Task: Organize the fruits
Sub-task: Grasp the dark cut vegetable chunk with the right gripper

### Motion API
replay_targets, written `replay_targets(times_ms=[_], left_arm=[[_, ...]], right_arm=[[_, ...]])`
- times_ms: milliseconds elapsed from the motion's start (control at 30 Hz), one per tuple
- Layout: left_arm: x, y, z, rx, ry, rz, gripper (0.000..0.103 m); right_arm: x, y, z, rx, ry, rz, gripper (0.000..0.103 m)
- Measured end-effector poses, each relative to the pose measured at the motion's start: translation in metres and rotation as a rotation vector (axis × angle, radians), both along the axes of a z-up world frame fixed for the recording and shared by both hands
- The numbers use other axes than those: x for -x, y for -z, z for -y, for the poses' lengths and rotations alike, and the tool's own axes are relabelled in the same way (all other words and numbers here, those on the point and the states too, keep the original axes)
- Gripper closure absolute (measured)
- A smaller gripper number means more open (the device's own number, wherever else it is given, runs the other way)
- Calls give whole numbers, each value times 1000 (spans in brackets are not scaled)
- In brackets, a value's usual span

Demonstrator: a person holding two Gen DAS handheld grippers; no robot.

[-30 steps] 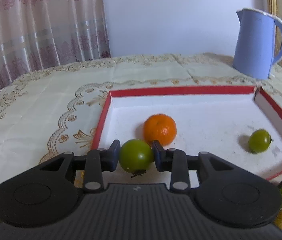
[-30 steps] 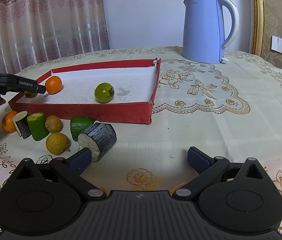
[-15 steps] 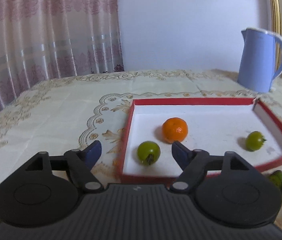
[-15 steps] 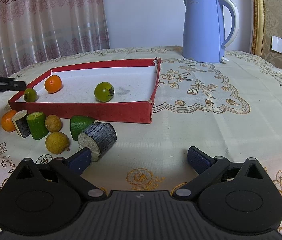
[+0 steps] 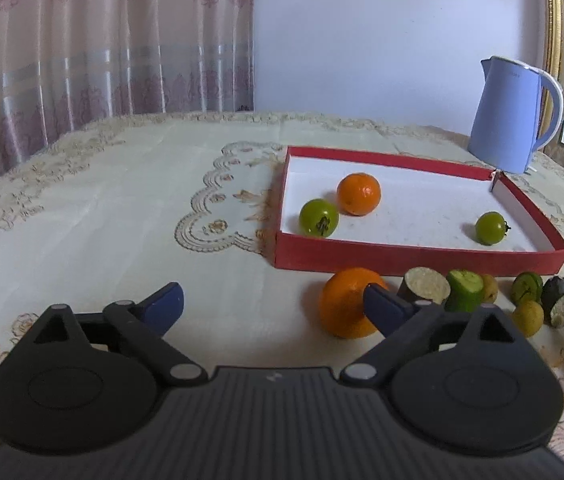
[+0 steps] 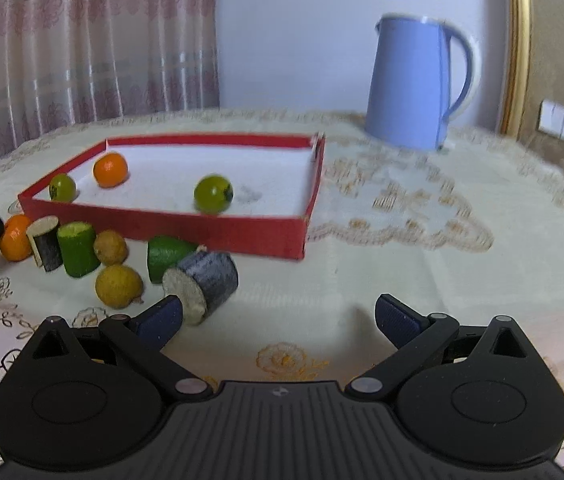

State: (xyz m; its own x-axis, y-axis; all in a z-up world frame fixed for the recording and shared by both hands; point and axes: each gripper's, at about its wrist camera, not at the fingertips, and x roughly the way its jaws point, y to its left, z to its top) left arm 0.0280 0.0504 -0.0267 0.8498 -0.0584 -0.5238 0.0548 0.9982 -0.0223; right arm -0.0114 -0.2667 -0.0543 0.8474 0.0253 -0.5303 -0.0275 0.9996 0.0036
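Note:
A red tray with a white floor holds an orange, a green tomato near its left corner and a second green tomato. In front of the tray lie a loose orange, two yellow fruits, green chunks and dark cylinders. My left gripper is back over the cloth, jaws opening wide and empty; its right finger overlaps the loose orange. My right gripper is open and empty, by a dark cylinder.
A blue kettle stands behind the tray at the right. An embroidered cream cloth covers the round table. Curtains hang at the back left, and a gold frame with wall switches is on the right.
My left gripper let go of the green tomato in the tray's left corner, opened wide and drew back out of the tray. The right gripper stayed almost still.

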Motion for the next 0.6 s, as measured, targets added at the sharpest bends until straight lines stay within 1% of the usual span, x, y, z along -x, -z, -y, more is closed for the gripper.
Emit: replay_targets(times_ms=[133, 167, 233, 333, 433, 467, 500, 533, 600], left_arm=[[8, 1, -5, -8, 23, 0, 7], [10, 3, -7, -3, 25, 1, 7], [10, 5, -9, -4, 22, -4, 7], [7, 12, -9, -7, 23, -28, 7], [4, 17, -9, -6, 27, -42, 6], [3, 19, -9, -7, 30, -48, 6], [2, 20, -9, -5, 34, -51, 6], [1, 22, -10, -2, 35, -53, 6], [-1, 24, -10, 4, 34, -60, 6]], right_arm=[[-1, -4, -3, -85, -45, -20, 0], [-2, -5, -6, -85, -52, -15, 0], [-4, -9, -15, -42, -40, 7, 0], [-15, -10, -27, 44, -9, 0, 0], [-20, -6, -34, 84, 8, -8, 1], [-21, -4, -35, 90, 15, -14, 3], [-22, -3, -35, 90, 19, -24, 11], [-23, -2, -35, 83, 18, -31, 15], [-25, -2, -32, 51, 20, -42, 35]])
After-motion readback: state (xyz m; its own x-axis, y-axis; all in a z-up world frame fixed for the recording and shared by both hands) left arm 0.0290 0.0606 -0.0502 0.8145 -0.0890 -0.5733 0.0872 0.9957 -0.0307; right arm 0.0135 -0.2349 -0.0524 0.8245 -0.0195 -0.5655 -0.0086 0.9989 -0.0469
